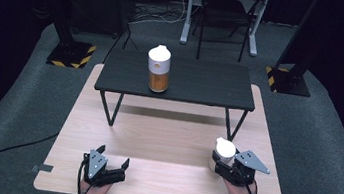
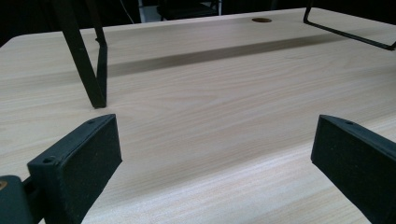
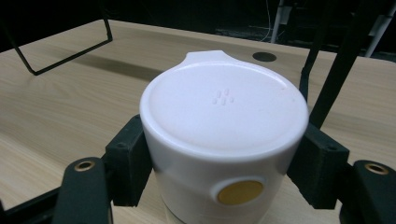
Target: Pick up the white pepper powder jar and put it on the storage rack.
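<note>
The white bottle (image 3: 224,140) stands upright at the lower right of the high view, on the wooden table (image 1: 164,141), its long axis vertical and its small spout pointing away from the hand. It sits squarely between the jaws of the right claw (image 1: 226,160), which are pressed against its two sides in a firm hold. At the lower left, the left claw (image 1: 111,165) rests with jaws wide apart, holding nothing. A second bottle (image 1: 158,68) stands on the black bench (image 1: 212,84) at upper centre.
</note>
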`<state>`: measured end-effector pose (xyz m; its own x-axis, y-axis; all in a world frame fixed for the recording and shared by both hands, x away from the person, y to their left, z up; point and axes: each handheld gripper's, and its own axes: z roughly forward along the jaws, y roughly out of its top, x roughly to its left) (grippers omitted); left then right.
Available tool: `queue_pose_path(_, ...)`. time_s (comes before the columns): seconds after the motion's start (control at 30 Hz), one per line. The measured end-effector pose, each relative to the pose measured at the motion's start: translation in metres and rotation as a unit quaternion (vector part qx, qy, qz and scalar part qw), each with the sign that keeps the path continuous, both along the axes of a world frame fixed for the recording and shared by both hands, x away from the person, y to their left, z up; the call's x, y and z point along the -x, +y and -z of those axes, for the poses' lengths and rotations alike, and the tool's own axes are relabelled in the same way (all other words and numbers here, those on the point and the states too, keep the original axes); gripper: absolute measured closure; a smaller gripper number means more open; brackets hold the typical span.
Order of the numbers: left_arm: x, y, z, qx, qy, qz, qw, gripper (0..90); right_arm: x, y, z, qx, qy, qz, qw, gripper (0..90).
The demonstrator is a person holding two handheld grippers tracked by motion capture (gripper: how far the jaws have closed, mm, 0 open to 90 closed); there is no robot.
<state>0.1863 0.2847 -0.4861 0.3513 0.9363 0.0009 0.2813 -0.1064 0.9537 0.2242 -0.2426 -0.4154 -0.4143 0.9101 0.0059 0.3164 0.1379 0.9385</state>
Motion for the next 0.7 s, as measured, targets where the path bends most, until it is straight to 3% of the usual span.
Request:
queue_pose_path(0.43, 0.001, 0.001, 0.001, 0.002, -0.003, 0.001, 1.0, 0.4, 0.002, 0.004, -0.026, -0.004, -0.015, -0.021, 0.9997, 29.9)
queue_pose_path(0.7, 0.0, 0.0, 0.001, 0.002, -0.001, 0.0, 1.0, 0.4, 0.004, 0.005, -0.051, -0.005, -0.024, -0.031, 0.9992, 30.0)
